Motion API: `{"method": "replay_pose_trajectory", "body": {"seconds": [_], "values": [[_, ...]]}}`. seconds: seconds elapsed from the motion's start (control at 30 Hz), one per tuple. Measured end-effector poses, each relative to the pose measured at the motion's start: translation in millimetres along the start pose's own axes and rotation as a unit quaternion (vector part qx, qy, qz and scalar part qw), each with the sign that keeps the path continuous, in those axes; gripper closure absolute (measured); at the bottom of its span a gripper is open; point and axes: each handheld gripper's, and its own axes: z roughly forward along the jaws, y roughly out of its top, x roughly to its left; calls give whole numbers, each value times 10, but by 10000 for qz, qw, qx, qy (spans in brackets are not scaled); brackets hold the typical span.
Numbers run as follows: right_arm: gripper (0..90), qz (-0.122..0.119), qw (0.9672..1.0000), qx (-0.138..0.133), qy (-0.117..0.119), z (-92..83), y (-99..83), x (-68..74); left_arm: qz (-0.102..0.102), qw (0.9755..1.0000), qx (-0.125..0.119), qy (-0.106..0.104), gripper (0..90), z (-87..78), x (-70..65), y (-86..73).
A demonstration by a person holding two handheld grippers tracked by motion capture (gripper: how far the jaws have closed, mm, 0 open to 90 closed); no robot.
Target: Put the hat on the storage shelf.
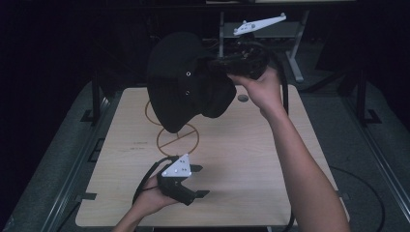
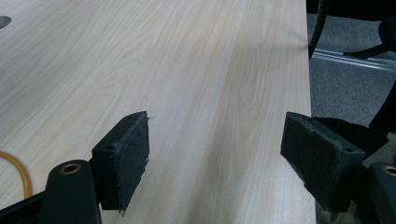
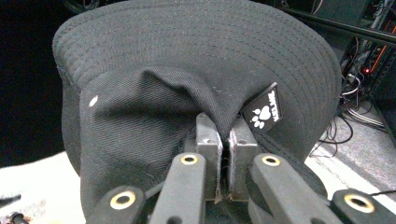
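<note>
A black cap (image 1: 186,82) hangs in the air above the far part of the wooden table (image 1: 241,154). My right gripper (image 1: 217,62) is shut on a fold of the cap's crown (image 3: 154,107), close to a small black label with a white paw print (image 3: 264,112). The stitched brim (image 3: 201,37) curves across the top of the right gripper view. My left gripper (image 1: 199,181) hovers low near the table's front edge, held in a hand. Its two padded fingers (image 2: 125,158) stand wide apart over bare wood, with nothing between them.
Yellow circles with a line through them (image 1: 177,140) are drawn on the table under the cap. A small grey round hole (image 1: 242,98) sits near the far edge. Metal frame legs (image 1: 295,53) stand behind the table. Grey floor and a rail (image 2: 355,60) lie past the table's right edge.
</note>
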Motion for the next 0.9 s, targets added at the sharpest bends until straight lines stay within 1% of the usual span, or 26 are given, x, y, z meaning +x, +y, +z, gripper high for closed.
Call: {"method": "replay_pose_trajectory", "body": {"seconds": [0.17,0.3,0.43,0.53,0.57,0.6,0.63,0.73,0.9], "values": [[859,-73,9999,116,-3,99,70,9,23,10000,18,-16,232,8,-8,0],[859,-92,9998,160,-4,157,123,0,33,10000,29,-19,232,6,-4,0],[858,-105,9997,221,27,214,177,-10,-3,10000,-43,-3,232,4,5,5],[857,-124,9997,224,56,271,209,-14,25,10000,-75,2,232,2,0,19],[857,-122,9996,255,65,301,228,-8,56,10000,-71,-6,232,2,2,22],[857,-174,9994,284,51,325,243,-10,56,10000,-71,-6,232,2,2,22],[857,-189,9994,301,50,350,260,-8,12,10000,-56,-10,232,5,-2,20],[856,-184,9993,316,85,419,301,7,-2,10000,-72,-20,232,-1,6,22],[856,-238,9985,460,157,600,357,25,-14,10000,-83,-14,232,-16,18,23]]}}
